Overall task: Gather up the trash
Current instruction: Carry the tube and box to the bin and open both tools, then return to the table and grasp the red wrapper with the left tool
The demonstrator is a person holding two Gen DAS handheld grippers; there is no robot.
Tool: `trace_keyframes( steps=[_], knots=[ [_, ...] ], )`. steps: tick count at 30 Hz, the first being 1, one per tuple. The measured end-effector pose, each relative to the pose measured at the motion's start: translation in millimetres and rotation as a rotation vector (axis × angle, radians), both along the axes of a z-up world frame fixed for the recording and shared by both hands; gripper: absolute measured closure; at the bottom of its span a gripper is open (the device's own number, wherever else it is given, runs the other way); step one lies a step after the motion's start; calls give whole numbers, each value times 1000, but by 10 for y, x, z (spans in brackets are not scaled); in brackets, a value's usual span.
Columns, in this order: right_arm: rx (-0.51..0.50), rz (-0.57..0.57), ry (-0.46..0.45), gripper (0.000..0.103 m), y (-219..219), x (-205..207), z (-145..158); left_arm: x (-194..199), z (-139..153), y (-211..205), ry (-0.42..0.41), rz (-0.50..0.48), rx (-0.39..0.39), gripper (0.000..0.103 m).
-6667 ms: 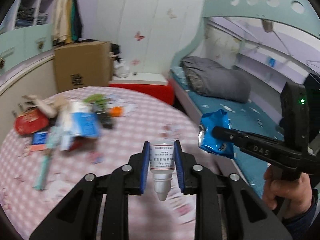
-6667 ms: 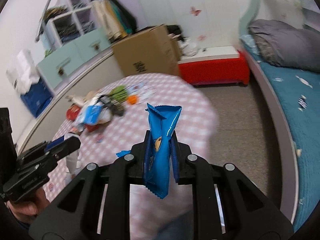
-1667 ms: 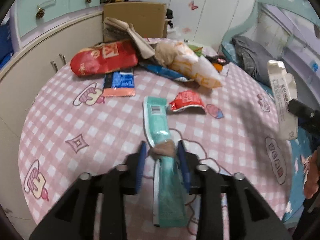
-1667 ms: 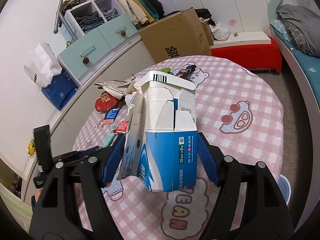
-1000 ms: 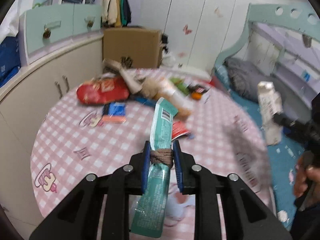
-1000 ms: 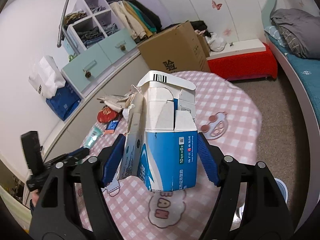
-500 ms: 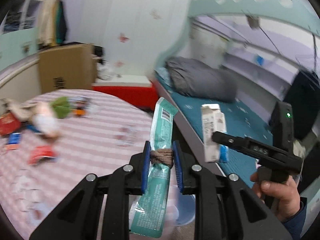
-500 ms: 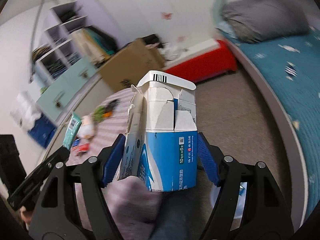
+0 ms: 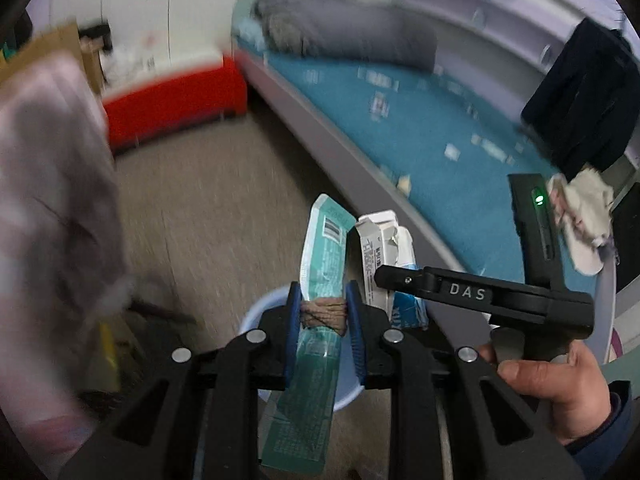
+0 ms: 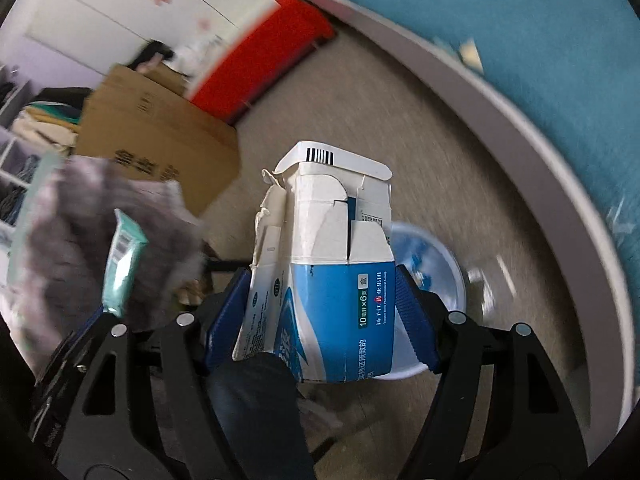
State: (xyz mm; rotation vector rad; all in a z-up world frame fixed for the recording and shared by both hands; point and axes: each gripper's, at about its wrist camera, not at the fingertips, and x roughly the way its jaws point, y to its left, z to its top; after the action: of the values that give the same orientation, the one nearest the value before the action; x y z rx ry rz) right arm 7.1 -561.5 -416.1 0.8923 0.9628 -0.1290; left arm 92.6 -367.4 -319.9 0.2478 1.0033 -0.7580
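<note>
Now mid-carry, drop-off step. Teal wrapper (image 9: 322, 276) pinched upright in left gripper (image 9: 323, 334), pads pressed on its crumpled brown middle. Torn blue-white carton (image 10: 328, 280) clamped wide in right gripper (image 10: 320, 320), fingers spread to box width. Both held over the pale blue bin (image 10: 436, 268) on the floor, beside the bed edge (image 10: 540, 152). Background blurred. Next, judged: centre each over the bin rim, then release, carton likely first.

Even, dim indoor light; heavy motion blur smears both backgrounds, fisheye edges curve to black, near objects stay sharp.
</note>
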Motion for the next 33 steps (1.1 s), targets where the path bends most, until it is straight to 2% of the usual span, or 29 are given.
trace_keyframes(
  steps=[5,8,9,10,11,12,14,17,21,26,29,33],
  knots=[
    [56,16,95,31,27,123,-603,298,-755,-65,167,30,69,81],
    [71,29,140,28,56,210,-849,420,-1039,-117,239,13,90,80],
    [76,24,159,26,48,241,-922,434,-1098,-141,255,5,100,70],
    [86,17,171,16,34,275,-977,429,-1147,-145,268,1,104,57],
    [112,3,179,10,13,265,-1049,453,-1200,-172,278,3,105,28],
    [136,-13,175,6,1,255,-1077,468,-1229,-152,268,28,120,19],
    [169,-47,177,6,-34,206,-1151,482,-1245,-107,261,44,121,19],
    [140,-67,195,6,-72,112,-1136,502,-1244,-75,263,59,134,19],
    [98,-119,161,6,-118,-26,-896,441,-1015,-20,198,85,122,19],
    [28,-148,89,6,-117,-137,-423,194,-481,-45,71,64,75,16],
    [-20,-157,13,6,-91,-193,-3,22,-83,-28,-6,34,32,16],
    [-105,-161,-107,6,-6,-258,712,-195,474,71,-111,13,-35,16]
  ],
)
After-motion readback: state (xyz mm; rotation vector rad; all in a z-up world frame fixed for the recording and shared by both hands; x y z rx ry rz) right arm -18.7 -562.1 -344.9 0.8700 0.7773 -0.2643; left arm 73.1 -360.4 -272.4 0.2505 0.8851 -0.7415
